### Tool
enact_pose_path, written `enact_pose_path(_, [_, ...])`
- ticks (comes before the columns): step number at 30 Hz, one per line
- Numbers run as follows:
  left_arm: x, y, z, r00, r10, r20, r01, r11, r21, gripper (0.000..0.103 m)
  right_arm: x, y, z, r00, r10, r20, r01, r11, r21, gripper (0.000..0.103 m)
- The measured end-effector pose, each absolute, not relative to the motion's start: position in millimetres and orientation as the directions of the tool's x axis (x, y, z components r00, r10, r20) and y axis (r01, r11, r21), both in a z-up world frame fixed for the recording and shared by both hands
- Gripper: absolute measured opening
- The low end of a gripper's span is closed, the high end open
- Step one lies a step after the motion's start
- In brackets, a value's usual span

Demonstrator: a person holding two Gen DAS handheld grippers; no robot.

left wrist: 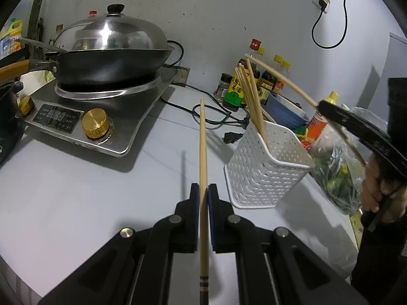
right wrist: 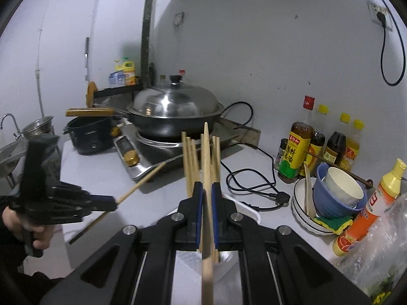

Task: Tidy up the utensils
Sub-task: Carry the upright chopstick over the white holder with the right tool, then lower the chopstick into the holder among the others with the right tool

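While my left hand-held gripper (left wrist: 203, 193) pinches one chopstick (left wrist: 202, 137) above the worktop (left wrist: 76, 190), my right hand-held gripper (right wrist: 207, 190) clamps another chopstick (right wrist: 206, 152) over the white basket (left wrist: 267, 172), where several chopsticks (left wrist: 250, 96) stand.

The left gripper (left wrist: 203, 193) pinches one chopstick (left wrist: 202, 147) pointing ahead. Right of it stands a white basket (left wrist: 264, 170) holding chopsticks (left wrist: 250, 96); ahead-left, a lidded wok (left wrist: 112, 58).
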State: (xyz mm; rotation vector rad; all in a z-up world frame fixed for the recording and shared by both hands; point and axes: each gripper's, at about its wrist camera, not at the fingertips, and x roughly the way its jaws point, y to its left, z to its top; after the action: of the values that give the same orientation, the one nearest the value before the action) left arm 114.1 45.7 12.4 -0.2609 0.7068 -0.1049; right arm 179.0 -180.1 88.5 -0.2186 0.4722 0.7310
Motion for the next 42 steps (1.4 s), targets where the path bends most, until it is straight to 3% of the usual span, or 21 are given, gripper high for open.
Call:
enact_pose_path(18, [134, 58, 1, 0.755, -0.22, -0.618, 0.023, 0.95, -0.31, 0.006, 242, -133, 42, 0.565, 0.565, -0.602, -0.707, 0.707, 0.0, 0.006])
enact_pose_path(42, [129, 67, -1, 0.771, -0.23, -0.595, 0.015, 0.939, -0.344, 0.006, 269, -116, 36, 0.491, 0.6, -0.632, -0.72, 0.687, 0.093, 0.006])
